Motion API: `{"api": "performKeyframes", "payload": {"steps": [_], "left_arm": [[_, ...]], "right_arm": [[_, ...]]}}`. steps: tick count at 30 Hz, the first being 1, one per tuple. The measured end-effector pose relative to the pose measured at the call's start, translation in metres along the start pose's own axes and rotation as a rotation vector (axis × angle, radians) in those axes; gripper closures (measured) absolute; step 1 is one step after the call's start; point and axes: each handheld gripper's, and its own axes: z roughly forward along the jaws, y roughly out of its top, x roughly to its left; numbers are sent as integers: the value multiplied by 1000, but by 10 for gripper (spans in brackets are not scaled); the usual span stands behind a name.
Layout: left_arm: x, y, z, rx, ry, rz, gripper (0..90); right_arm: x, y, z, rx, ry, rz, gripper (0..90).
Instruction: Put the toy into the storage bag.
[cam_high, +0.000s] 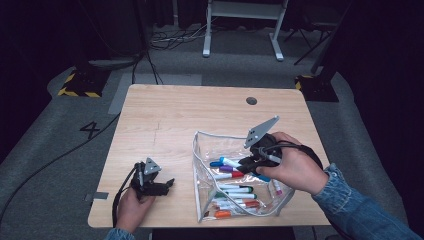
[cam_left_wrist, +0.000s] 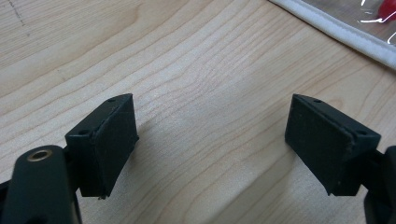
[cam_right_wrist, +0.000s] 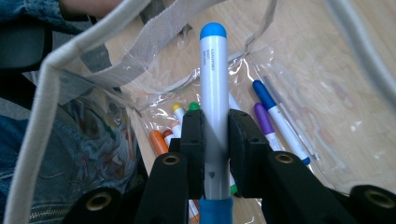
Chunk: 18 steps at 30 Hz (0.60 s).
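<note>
A clear pouch (cam_high: 195, 165) with a white trim lies open on the right half of the wooden table (cam_high: 165, 120), with several coloured markers (cam_high: 235, 196) inside. My right gripper (cam_high: 248, 165) reaches into the pouch mouth and is shut on a white marker with blue ends (cam_right_wrist: 214, 79), which stands lengthwise between the pads (cam_right_wrist: 192, 140) of my right gripper (cam_right_wrist: 215, 135). My left gripper (cam_high: 169, 183) rests low near the table's front left, apart from the pouch. Seen from its own camera, my left gripper (cam_left_wrist: 210, 140) stands wide open over bare wood, with nothing between its jaws.
The pouch trim (cam_left_wrist: 345, 35) lies just beyond the left gripper at the upper right of its view. Purple and blue markers (cam_right_wrist: 271, 121) lie on the pouch floor beside orange and green ones (cam_right_wrist: 159, 142). A dark round hole (cam_high: 251, 100) marks the table's far side.
</note>
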Motion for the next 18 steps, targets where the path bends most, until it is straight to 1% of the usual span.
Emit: {"api": "performKeyframes", "payload": {"steps": [4,6,12,13,18], "left_arm": [[0,0,0,0,0,1,171],[0,0,0,0,1,1,171],[0,0,0,0,0,0,171],[0,0,0,0,1,0,171],[0,0,0,0,1,0,171]], "right_arm": [[-2,-1,14,35,17,5,768],[-2,-1,23,61,24,4,768],[1,-4,47,157,48,-2,768],[1,-5,49,177,52,-5,769],[4,-7,65,244,64,-28,768]]}}
